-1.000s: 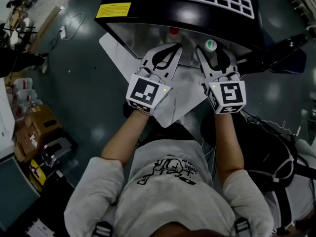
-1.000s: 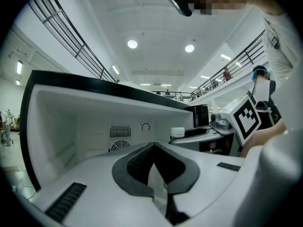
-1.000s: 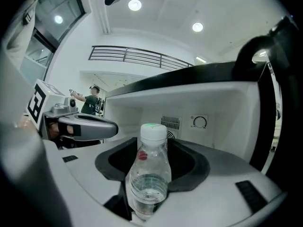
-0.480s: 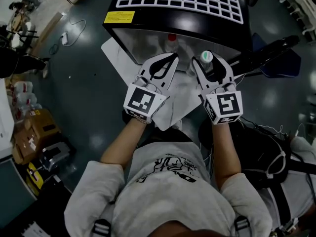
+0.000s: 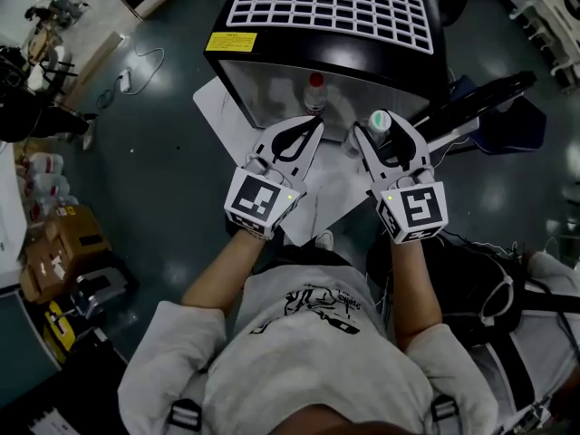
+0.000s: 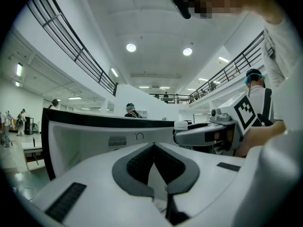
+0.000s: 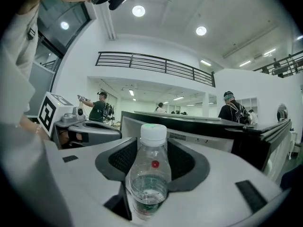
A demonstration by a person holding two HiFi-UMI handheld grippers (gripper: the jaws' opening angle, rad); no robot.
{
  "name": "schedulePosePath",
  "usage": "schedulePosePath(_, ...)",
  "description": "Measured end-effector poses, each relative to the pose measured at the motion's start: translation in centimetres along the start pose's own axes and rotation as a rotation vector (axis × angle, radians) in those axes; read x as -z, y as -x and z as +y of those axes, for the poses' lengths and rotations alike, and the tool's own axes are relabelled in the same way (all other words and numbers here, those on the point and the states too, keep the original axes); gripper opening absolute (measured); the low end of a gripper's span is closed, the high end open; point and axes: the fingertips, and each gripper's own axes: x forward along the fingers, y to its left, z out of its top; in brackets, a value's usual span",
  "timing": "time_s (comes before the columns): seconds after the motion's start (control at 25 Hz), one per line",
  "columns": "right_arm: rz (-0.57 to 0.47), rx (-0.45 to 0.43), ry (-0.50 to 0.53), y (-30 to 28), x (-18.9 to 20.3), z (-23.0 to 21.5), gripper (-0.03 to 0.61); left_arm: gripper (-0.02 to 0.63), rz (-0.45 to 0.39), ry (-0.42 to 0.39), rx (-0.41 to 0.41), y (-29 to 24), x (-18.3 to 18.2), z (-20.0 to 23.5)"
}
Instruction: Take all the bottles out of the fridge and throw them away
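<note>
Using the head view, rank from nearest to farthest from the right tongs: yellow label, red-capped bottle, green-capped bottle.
1. The green-capped bottle, gripped in the right tongs.
2. The red-capped bottle, to its left, inside the fridge.
3. The yellow label, farthest left on the fridge's top.

A red-capped bottle (image 5: 314, 87) stands inside the fridge (image 5: 326, 25), mid-opening. The swung-out black door (image 5: 480, 98) bars the fridge's right side; open floor (image 5: 172, 179) lies left of the fridge.
</note>
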Motion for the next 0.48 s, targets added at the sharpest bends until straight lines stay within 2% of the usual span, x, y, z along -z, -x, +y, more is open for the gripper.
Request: schedulePosePath(0.48, -0.001, -0.068, 0.010, 3.7, -0.9, 2.3, 0.213, 0.012, -0.005, 0.009, 0.004, 2.9, -1.2, -2.8)
